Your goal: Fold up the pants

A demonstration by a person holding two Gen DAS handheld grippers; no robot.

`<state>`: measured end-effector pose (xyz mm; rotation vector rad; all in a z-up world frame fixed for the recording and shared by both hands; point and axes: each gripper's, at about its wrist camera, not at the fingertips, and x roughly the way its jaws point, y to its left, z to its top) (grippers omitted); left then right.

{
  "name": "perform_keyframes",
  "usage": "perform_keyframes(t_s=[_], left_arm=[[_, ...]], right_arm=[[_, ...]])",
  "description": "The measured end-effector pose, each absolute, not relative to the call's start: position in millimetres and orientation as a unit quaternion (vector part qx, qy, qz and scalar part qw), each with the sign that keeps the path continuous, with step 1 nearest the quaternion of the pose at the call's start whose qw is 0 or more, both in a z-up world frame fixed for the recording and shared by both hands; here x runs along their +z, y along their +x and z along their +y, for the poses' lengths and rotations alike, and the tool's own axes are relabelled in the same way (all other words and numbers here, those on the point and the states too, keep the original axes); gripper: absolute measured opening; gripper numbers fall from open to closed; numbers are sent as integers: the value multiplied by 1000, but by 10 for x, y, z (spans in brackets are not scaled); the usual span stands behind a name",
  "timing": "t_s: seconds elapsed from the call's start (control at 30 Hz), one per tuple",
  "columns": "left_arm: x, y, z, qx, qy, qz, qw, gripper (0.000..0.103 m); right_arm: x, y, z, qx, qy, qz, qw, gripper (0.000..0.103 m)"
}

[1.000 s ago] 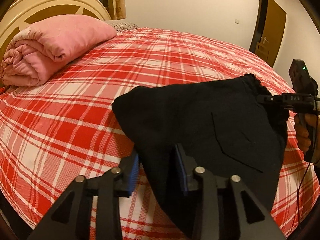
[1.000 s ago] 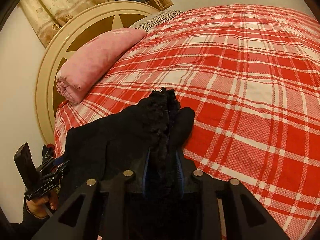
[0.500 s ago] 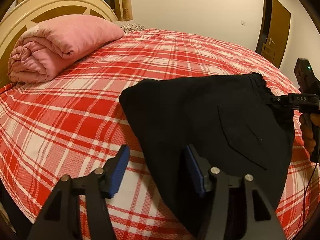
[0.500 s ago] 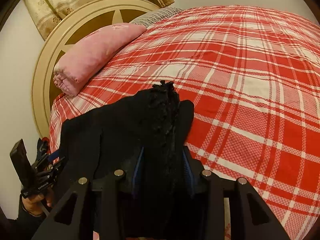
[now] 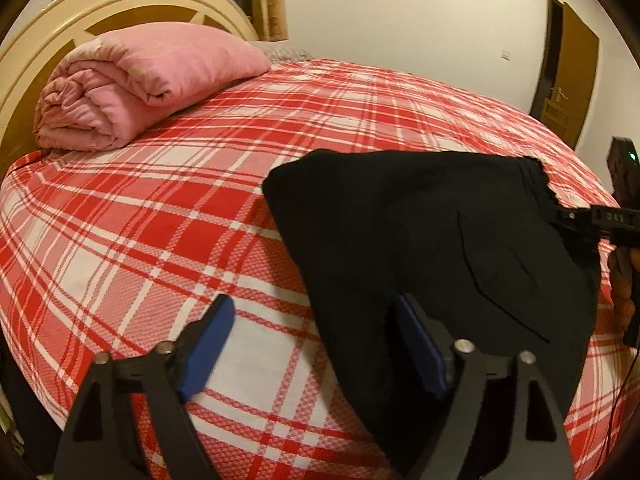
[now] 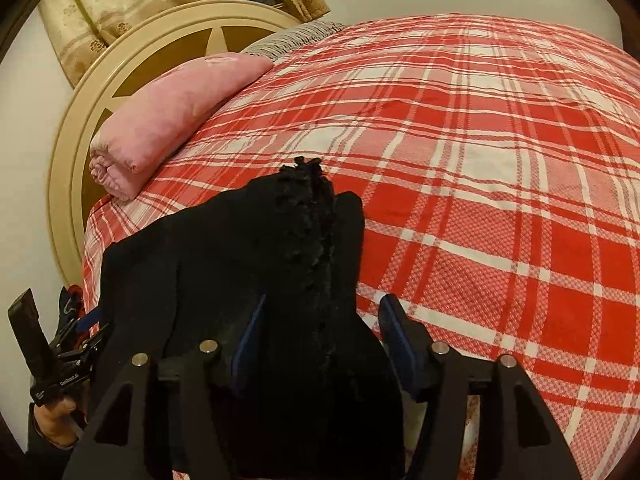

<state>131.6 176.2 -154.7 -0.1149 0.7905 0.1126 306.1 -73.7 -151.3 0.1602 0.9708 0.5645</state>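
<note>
The black pants [image 5: 432, 232] lie folded on the red plaid bed [image 5: 160, 216], with a back pocket seam facing up. My left gripper [image 5: 316, 344] is open at the near left edge of the pants; its right pad is under the cloth edge, its left pad over bare bedspread. In the right wrist view the pants [image 6: 240, 264] lie with the frilly waistband running between the blue pads. My right gripper [image 6: 324, 340] is open, with the waistband loose between its pads. The right gripper also shows in the left wrist view [image 5: 576, 220] at the waistband end.
A rolled pink blanket [image 5: 140, 84] lies at the cream headboard [image 5: 100, 8]. Curtains [image 6: 120, 8] hang behind the headboard. A brown door [image 5: 568, 68] stands at the far right wall. The left gripper with the hand holding it shows at lower left of the right wrist view [image 6: 52, 360].
Both grippers have opened: the right one was shut on the waistband, the left one was narrow at the cloth edge. The pants have settled flat on the bed.
</note>
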Motion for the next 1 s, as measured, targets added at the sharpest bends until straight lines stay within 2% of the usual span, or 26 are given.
perform_keyframes(t_s=[0.17, 0.47, 0.7, 1.0], left_arm=[[-1579, 1306, 1819, 67, -73, 387, 917, 97], [-1455, 1128, 1755, 71, -62, 392, 915, 97], [-1311, 950, 1646, 60, -55, 388, 918, 97], [-586, 601, 1339, 26, -36, 308, 950, 98]], right_arm=[[-1440, 2993, -741, 255, 65, 450, 853, 61], [-1214, 2809, -1077, 194, 100, 433, 875, 62], [-921, 2277, -1066, 186, 72, 417, 887, 62], [-181, 1200, -866, 171, 18, 324, 930, 62]])
